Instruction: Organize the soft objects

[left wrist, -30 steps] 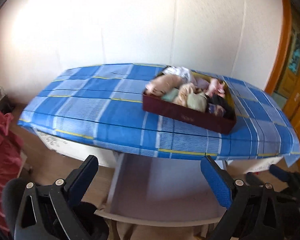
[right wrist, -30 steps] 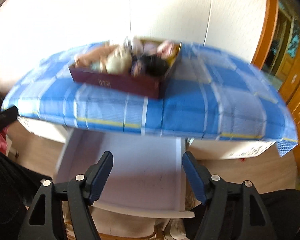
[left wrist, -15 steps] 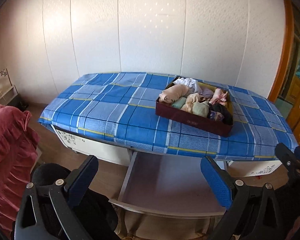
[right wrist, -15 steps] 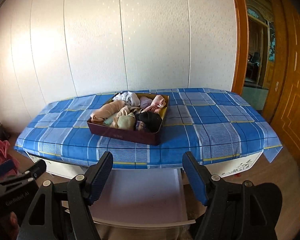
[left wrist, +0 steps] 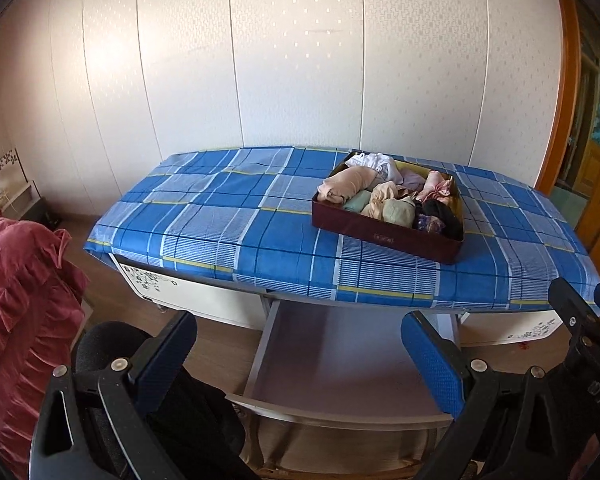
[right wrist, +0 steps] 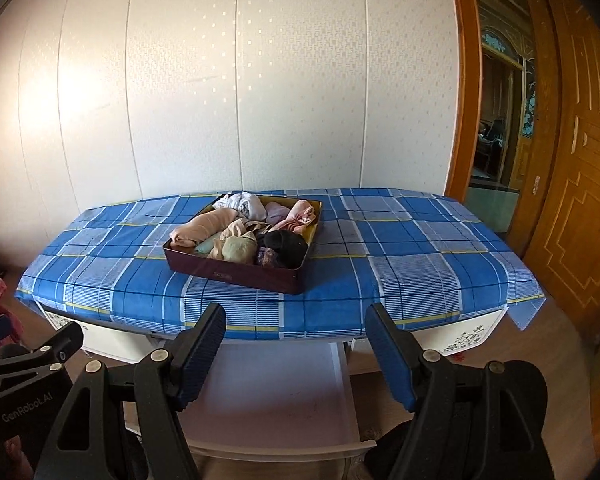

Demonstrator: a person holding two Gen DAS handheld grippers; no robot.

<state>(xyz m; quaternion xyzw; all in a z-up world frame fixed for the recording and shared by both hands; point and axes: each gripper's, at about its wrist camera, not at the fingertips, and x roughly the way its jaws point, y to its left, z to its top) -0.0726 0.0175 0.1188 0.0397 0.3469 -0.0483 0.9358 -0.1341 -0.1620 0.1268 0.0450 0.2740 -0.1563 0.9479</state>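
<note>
A dark red box point(left wrist: 384, 234) point(right wrist: 236, 274) full of rolled soft clothes point(left wrist: 392, 196) point(right wrist: 244, 232) in beige, white, pink, green and black sits on a table under a blue checked cloth point(left wrist: 228, 216) point(right wrist: 400, 256). An empty white drawer point(left wrist: 340, 356) point(right wrist: 276, 392) stands pulled out below the table's front edge. My left gripper point(left wrist: 298, 340) is open with nothing between its blue pads, held back from the table above the drawer. My right gripper point(right wrist: 296, 340) is open and empty too, in front of the table edge.
A white panelled wall stands behind the table. A red ruffled fabric point(left wrist: 16, 300) lies at the left. A wooden door point(right wrist: 572, 184) and doorway are at the right. Wooden floor surrounds the table. The other gripper's black frame point(right wrist: 24, 364) shows at the left of the right wrist view.
Both views have pulled back and risen: the table and box now look farther and lower, with more wall visible. Most of this happened early; little differs since half a second ago. Both grippers stayed open.
</note>
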